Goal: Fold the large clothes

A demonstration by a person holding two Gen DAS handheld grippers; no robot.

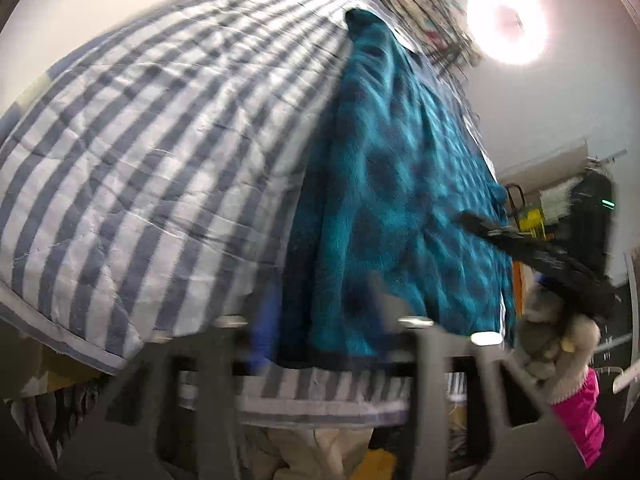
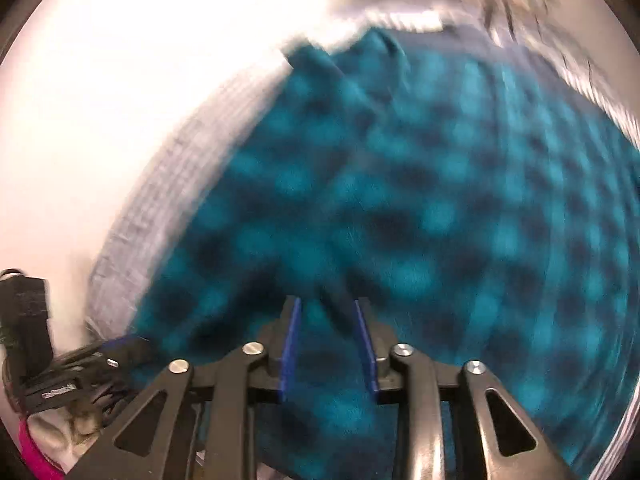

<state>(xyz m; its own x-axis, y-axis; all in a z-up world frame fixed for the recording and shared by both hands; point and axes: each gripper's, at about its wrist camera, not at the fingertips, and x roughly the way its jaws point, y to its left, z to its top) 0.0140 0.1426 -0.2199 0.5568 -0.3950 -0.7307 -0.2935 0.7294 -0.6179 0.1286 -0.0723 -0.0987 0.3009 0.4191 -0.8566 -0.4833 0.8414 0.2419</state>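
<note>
A: Where is the fleece [image 1: 384,184] just now?

B: It lies spread on the quilt [image 1: 160,140], a teal cloth with dark checks. Seen from the left wrist, it runs ahead of the fingers and to their right, while the striped quilt fills everything ahead and to their left.

A: And the left gripper [image 1: 324,320]?

B: Badly blurred. I can make out a blue pad [image 1: 264,320] at the near edge of the fleece, with a stretch of fleece to its right, but whether the fingers press on the cloth or stand clear of it I cannot tell.

A: The right gripper [image 2: 328,336]?

B: Clearer. Its two blue pads [image 2: 291,344] stand a narrow way apart, with a raised fold of fleece in the gap between them. The cloth does not look squeezed; both pads show bare inner faces. The fleece fills the view ahead of the fingers and on both sides.

A: Do the grippers see each other?

B: Yes. From the right wrist, the other black tool sits low to the left of the fingers, at the fleece's edge. From the left wrist, the right tool reaches in from the right, held by a gloved hand [image 1: 560,344] with a pink sleeve [image 1: 580,416].

A: Anything else?

B: A round lamp [image 1: 506,22] glares far ahead and to the right.
</note>
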